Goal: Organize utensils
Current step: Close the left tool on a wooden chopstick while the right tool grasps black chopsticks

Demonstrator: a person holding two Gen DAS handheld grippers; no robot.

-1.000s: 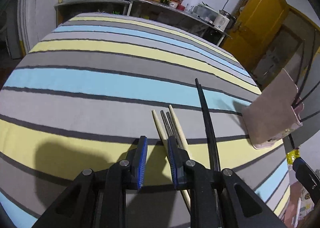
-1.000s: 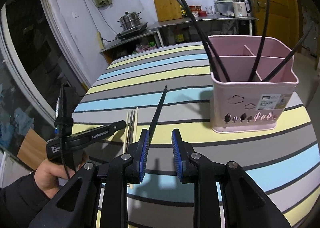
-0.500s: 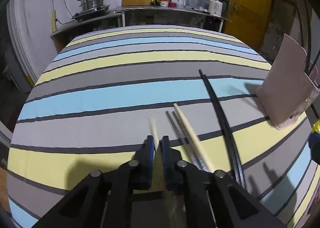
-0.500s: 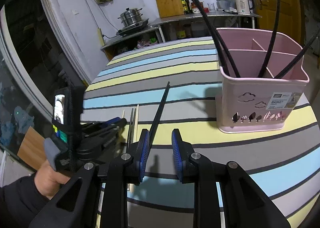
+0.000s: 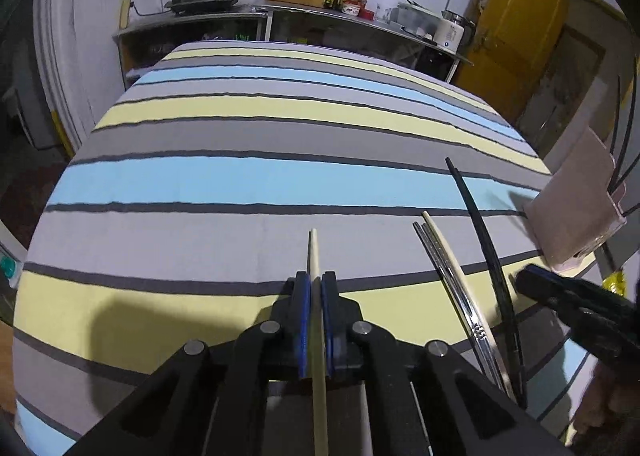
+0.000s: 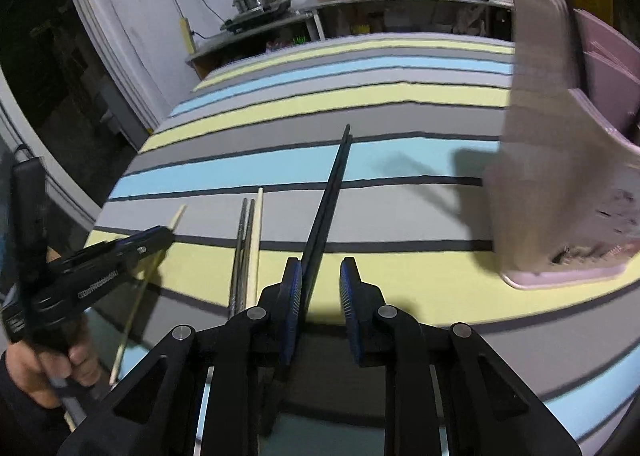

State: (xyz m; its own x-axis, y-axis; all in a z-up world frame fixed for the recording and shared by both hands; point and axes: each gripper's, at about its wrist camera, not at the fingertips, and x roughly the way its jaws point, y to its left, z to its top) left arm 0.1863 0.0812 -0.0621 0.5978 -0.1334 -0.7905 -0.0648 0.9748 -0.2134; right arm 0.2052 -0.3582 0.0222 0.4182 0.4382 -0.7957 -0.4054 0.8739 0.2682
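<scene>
My left gripper (image 5: 314, 288) is shut on a pale wooden chopstick (image 5: 313, 252) and holds it above the striped tablecloth (image 5: 248, 179). It also shows in the right wrist view (image 6: 160, 234), chopstick (image 6: 138, 296) slanting through it. My right gripper (image 6: 320, 280) is open, its jaws on either side of the black chopsticks (image 6: 326, 195) lying on the cloth. Metal chopsticks (image 6: 243, 240) and a second wooden chopstick (image 6: 256, 240) lie to their left. The pink utensil basket (image 6: 560, 191) stands at the right, blurred.
The basket (image 5: 576, 211) holds several black chopsticks in the left wrist view. The right gripper's tip (image 5: 560, 292) shows low right there. A counter with pots, bottles and a kettle stands beyond the table's far edge; a yellow door is at right.
My left gripper has closed on the wooden chopstick and lifted it away to the left of the others. My right gripper has come down and forward over the black chopsticks.
</scene>
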